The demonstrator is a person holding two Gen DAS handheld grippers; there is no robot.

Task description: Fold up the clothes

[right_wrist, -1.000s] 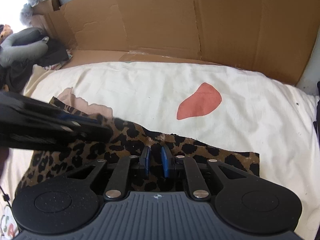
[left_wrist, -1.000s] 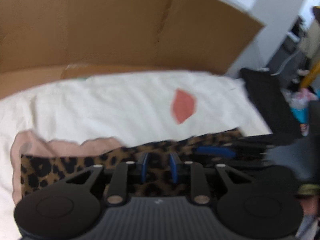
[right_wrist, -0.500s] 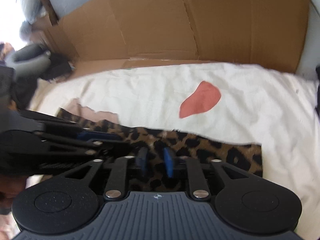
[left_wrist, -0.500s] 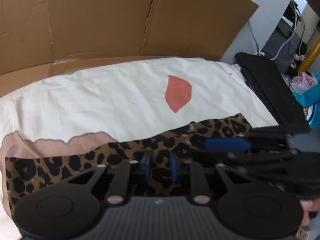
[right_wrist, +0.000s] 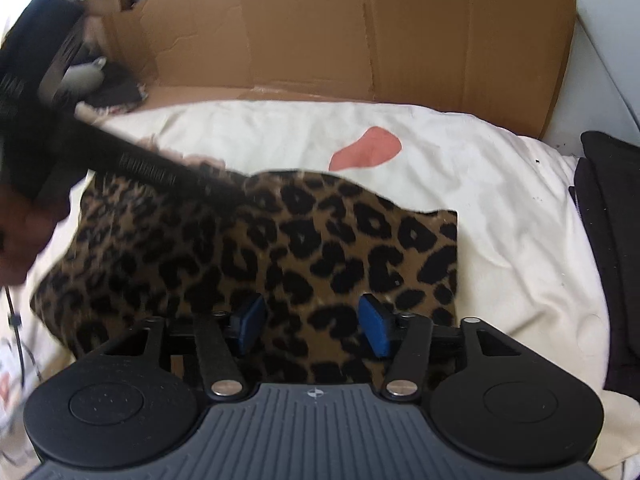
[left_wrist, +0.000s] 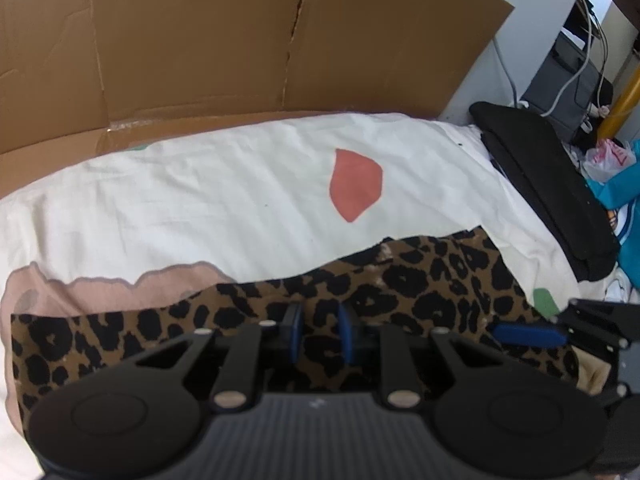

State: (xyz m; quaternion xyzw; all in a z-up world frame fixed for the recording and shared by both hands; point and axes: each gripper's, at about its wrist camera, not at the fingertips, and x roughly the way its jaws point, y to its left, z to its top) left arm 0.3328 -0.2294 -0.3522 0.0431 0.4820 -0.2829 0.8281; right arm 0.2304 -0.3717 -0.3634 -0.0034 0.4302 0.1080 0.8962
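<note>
A leopard-print cloth lies across a white bedsheet that has a red patch. My left gripper is shut on the near edge of the cloth, with fabric pinched between its blue pads. The right gripper's blue finger shows at the cloth's right end. In the right wrist view the leopard-print cloth spreads out below my right gripper. Its pads stand wide apart and open, with nothing gripped. The left gripper reaches in blurred from the upper left, over the cloth's far left part.
A brown cardboard sheet stands behind the bed, also visible in the right wrist view. A black folded item lies along the bed's right edge. Cables and clutter sit beyond it. A pink patch is printed on the sheet at left.
My right gripper has opened and let go of the leopard-print cloth, which now lies spread beneath it. The left gripper stays shut on the cloth and has swung up and left in the right wrist view.
</note>
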